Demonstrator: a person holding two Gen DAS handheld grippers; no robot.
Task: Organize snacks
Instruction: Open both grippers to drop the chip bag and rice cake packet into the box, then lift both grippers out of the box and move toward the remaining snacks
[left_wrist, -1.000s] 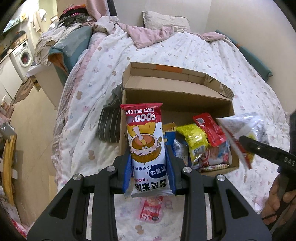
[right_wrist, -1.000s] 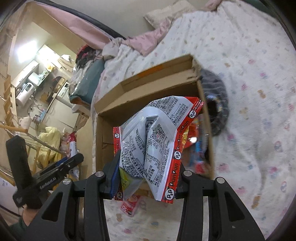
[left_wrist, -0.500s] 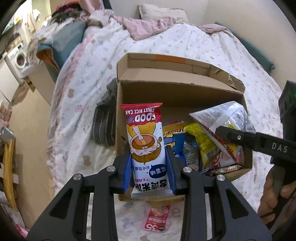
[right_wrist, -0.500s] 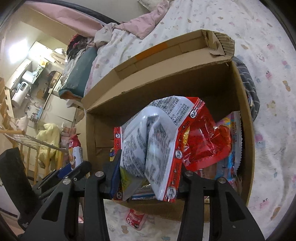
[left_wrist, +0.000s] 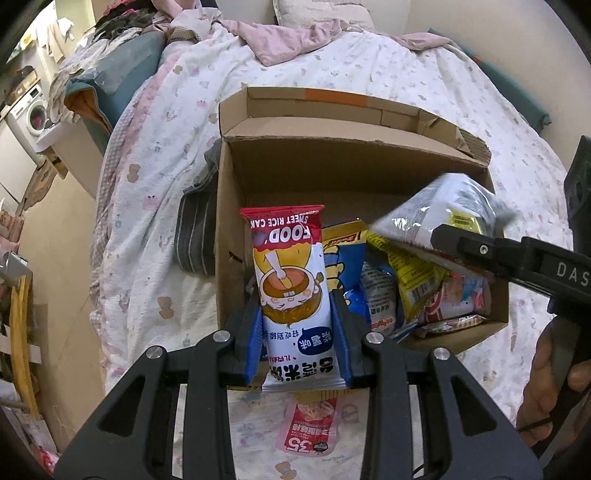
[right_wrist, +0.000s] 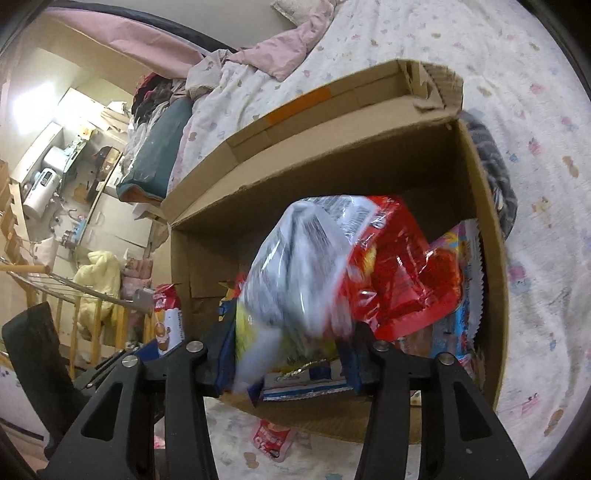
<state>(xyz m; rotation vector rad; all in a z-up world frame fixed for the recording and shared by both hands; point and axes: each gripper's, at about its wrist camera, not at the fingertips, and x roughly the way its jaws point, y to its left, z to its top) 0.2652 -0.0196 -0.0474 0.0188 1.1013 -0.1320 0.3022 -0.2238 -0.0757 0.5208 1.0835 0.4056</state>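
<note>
An open cardboard box sits on the bed, partly filled with several snack bags. My left gripper is shut on a white and red sweet rice cake packet, held upright over the box's near left corner. The right gripper hangs over the box's right half, its jaws opening. The grey and red snack bag between them is blurred and tipping forward into the box, onto a red bag. In the left wrist view that bag lies over the right gripper's finger.
A small red packet lies on the bed cover in front of the box. A dark striped garment is bunched against the box's left side. A hand holds the right gripper. The bed edge and floor run along the left.
Both grippers came down closer over the box. The right gripper's bag has loosened and tipped forward into the box. The rice cake packet stays gripped in the left.
</note>
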